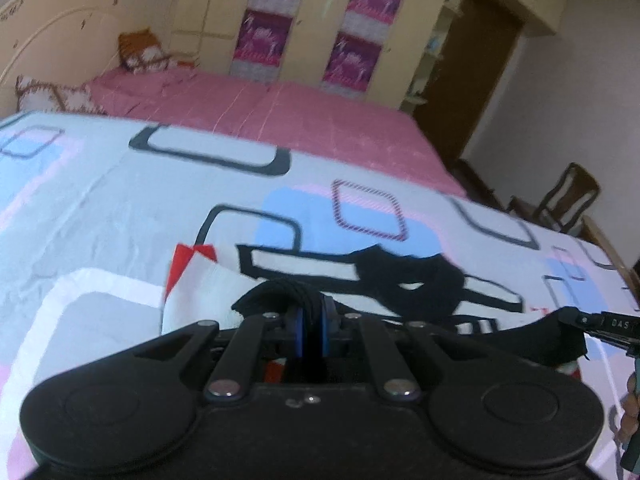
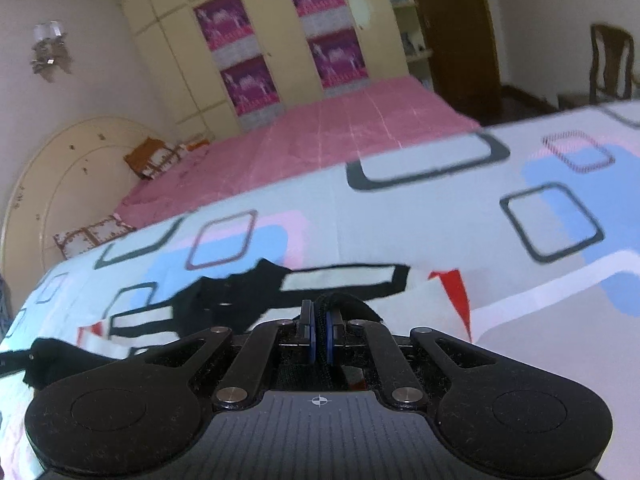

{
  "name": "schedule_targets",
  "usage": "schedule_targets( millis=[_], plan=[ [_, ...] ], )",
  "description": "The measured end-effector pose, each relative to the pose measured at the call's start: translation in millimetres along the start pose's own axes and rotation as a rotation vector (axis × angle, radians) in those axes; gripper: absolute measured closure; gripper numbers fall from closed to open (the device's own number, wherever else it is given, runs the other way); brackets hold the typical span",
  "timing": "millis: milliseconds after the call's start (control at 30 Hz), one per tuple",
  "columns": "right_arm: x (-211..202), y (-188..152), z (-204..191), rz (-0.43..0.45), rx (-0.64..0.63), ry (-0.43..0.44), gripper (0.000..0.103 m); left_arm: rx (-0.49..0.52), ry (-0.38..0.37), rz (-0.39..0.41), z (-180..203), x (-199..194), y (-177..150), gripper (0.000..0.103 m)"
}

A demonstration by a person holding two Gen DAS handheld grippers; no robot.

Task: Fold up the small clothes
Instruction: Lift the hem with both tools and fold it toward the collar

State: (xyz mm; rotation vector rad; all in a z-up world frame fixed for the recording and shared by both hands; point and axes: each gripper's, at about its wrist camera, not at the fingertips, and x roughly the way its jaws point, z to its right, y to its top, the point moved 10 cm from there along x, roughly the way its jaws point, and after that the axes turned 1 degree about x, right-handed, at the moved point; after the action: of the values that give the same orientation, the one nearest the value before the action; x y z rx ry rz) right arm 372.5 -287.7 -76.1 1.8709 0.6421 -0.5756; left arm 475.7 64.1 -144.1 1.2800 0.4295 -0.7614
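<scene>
A small white garment [image 1: 208, 292] with black bands, red patches and a black neck opening [image 1: 416, 280] lies on the patterned bedsheet [image 1: 100, 208]. My left gripper [image 1: 311, 312] is shut on a black edge of the garment, which bunches over its blue pads. At the right edge of the left wrist view, my right gripper [image 1: 576, 320] pinches another black edge. In the right wrist view the right gripper [image 2: 319, 316] is shut on the black edge, with the garment [image 2: 340, 280] spread just beyond. The left gripper [image 2: 24, 356] shows at the far left, clamped on dark cloth.
Beyond the patterned sheet the bed is covered in pink cloth [image 1: 280, 112]. Pillows [image 1: 52, 96] lie by the cream headboard [image 1: 48, 36]. A wardrobe with purple posters [image 1: 260, 36] stands behind. A dark door [image 1: 472, 80] and wooden chair [image 1: 568, 200] are to the right.
</scene>
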Motion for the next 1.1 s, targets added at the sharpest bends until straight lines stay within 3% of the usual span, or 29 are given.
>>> schedule_targets(
  millis=[233,367,467,600,667,700,733,767,833,1033,1100],
  plan=[
    [38,-3,21,-0.057,0.037,-0.033,0.099,-0.013,0.054,-0.061,-11,35,-4,0.094],
    [51,0,27,-0.054,0.058,-0.045,0.098,-0.026,0.091,-0.061,-17,45,4,0.083],
    [57,3,31,-0.066,0.086,-0.035,0.098,-0.043,0.146,-0.036,-27,46,12,0.065],
    [56,4,32,-0.070,0.085,-0.014,0.098,-0.082,0.125,0.004,-39,30,20,0.032],
    [53,7,31,-0.064,0.081,0.002,0.096,-0.087,0.109,0.028,-43,21,25,0.029],
    [52,8,31,-0.063,0.077,0.009,0.093,-0.086,0.102,0.032,-44,18,26,0.029],
    [52,9,31,-0.061,0.076,0.009,0.080,-0.088,0.096,0.034,-46,16,27,0.029],
    [49,12,32,-0.043,0.076,0.001,0.046,-0.089,0.092,0.035,-47,14,28,0.029],
    [41,20,35,0.023,0.066,-0.025,0.014,-0.081,0.089,0.026,-47,15,26,0.029],
    [42,19,28,-0.002,-0.014,-0.015,0.014,0.003,0.064,-0.046,-30,37,7,0.033],
    [48,13,27,-0.020,-0.049,-0.025,0.015,0.035,0.075,-0.075,-26,46,0,0.040]
  ],
)
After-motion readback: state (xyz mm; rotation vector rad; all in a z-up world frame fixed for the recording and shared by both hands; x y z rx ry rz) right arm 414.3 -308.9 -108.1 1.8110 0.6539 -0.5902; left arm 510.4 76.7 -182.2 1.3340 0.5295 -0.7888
